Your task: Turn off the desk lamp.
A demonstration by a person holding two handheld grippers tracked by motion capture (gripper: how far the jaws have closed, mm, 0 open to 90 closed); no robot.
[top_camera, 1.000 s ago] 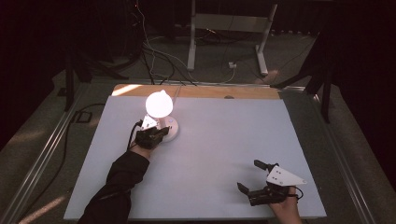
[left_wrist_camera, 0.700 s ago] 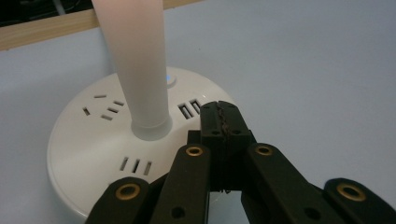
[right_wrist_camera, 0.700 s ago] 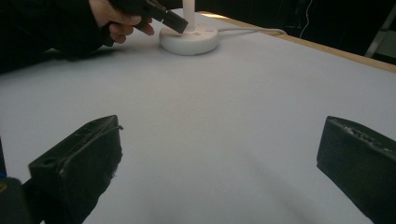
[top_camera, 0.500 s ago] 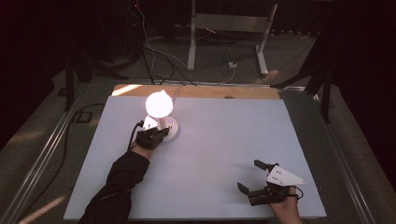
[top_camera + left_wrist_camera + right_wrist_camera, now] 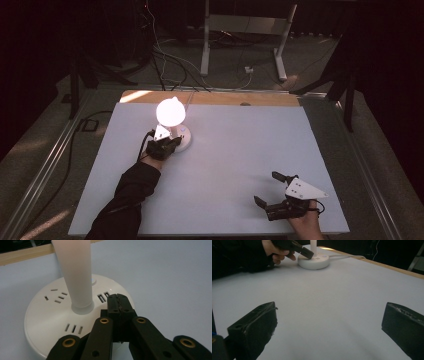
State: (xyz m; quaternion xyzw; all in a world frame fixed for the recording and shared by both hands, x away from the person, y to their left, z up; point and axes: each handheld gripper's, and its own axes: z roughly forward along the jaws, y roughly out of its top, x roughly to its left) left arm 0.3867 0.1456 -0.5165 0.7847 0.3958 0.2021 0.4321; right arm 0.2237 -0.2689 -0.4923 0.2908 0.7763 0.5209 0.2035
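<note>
Left tool [image 5: 117,305] jaws pinched together, nothing between them, tips pressed down on the top of the lamp base [image 5: 47,322] just right of the stem [image 5: 75,272], beside a pair of slots. In the high view the left tool [image 5: 167,145] sits upper left of centre, touching the lamp [image 5: 172,122], whose globe is lit; lamp stands on the worktop [image 5: 240,145] near its far edge, cord running off the back. Looks like the step in hand is a closed-tip press on a switch on the base, though I can't make out the button itself under the tips. Next move, my read: lift straight up off the base, no sideways drag, so the lamp doesn't slide. Right tool [image 5: 275,192] lower right of frame, jaws wide, empty, well apart from the lamp, idle.
</note>
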